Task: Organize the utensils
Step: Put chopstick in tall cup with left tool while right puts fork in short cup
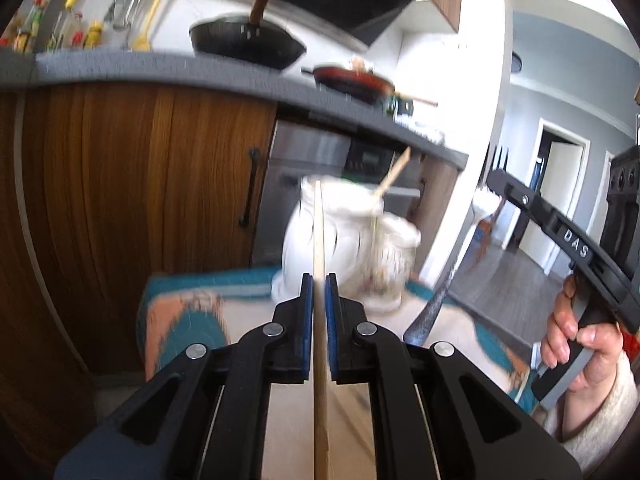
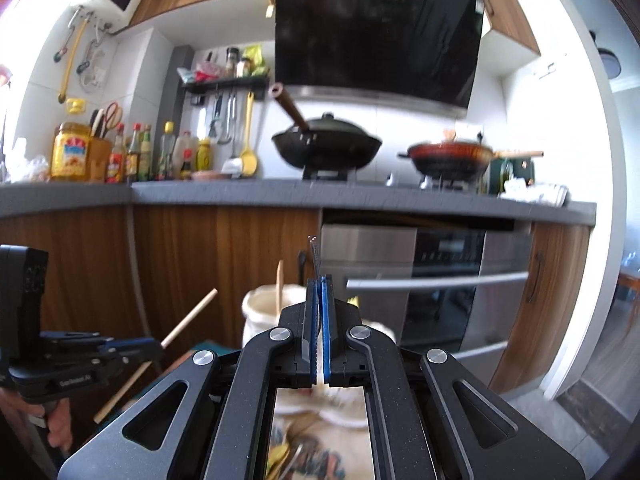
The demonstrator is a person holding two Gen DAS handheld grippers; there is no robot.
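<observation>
- long pale wooden chopstick, clamped between the blue pads, pointing straight up toward the jar
- white ceramic utensil jar, upright on the patterned mat, a bit blurry
- second wooden stick leaning out of that jar, tilted right
- metal fork, tines up, held thin edge-on just in front of the jar

Both wrist views face the counter; sharing the wok.
</observation>
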